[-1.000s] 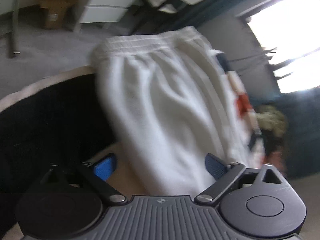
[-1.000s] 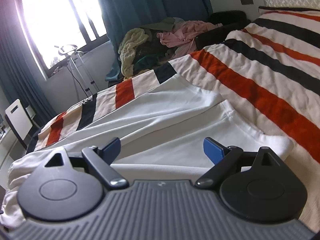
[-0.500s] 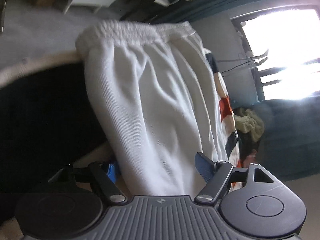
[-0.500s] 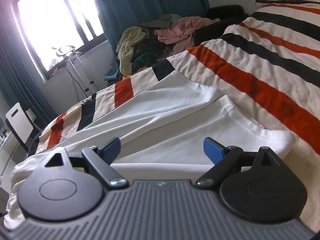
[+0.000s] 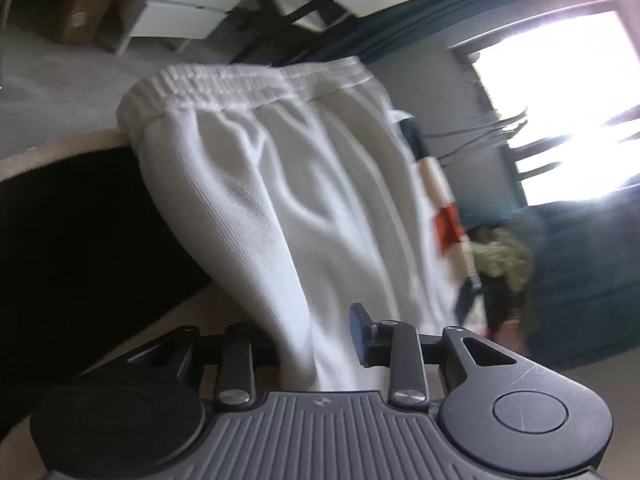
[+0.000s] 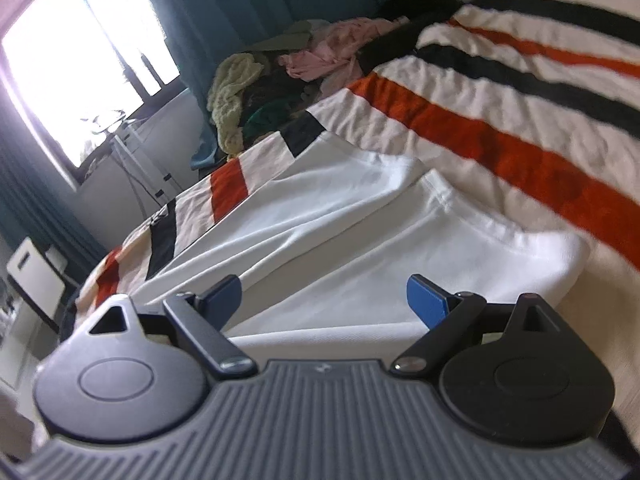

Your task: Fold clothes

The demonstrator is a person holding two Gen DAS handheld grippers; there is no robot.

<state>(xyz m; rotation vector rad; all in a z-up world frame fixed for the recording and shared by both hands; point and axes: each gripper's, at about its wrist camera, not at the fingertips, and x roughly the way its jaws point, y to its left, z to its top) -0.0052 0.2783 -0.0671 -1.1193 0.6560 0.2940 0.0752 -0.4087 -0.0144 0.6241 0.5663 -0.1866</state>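
Note:
White pants point(image 5: 280, 184) with an elastic waistband point(image 5: 224, 84) fill the left wrist view, hanging over the bed edge. My left gripper point(image 5: 320, 336) is shut on a fold of their fabric; only the right blue pad point(image 5: 360, 332) shows, since the cloth hides the other. In the right wrist view the same white pants point(image 6: 360, 232) lie flat on the striped bedspread point(image 6: 500, 120), with the leg hems pointing to the right. My right gripper point(image 6: 325, 296) hovers just over the cloth, open wide, with nothing between its fingers.
A heap of mixed clothes point(image 6: 288, 72) sits at the far end of the bed, below teal curtains point(image 6: 224, 12) and a bright window point(image 6: 72, 60). White drawers point(image 5: 192, 8) and a cardboard box point(image 5: 84, 4) stand on the grey floor. A dark surface point(image 5: 72, 240) lies left of the pants.
My left gripper's fingers have closed from wide open onto the white fabric. The right gripper stays open and has tilted a little over the pants.

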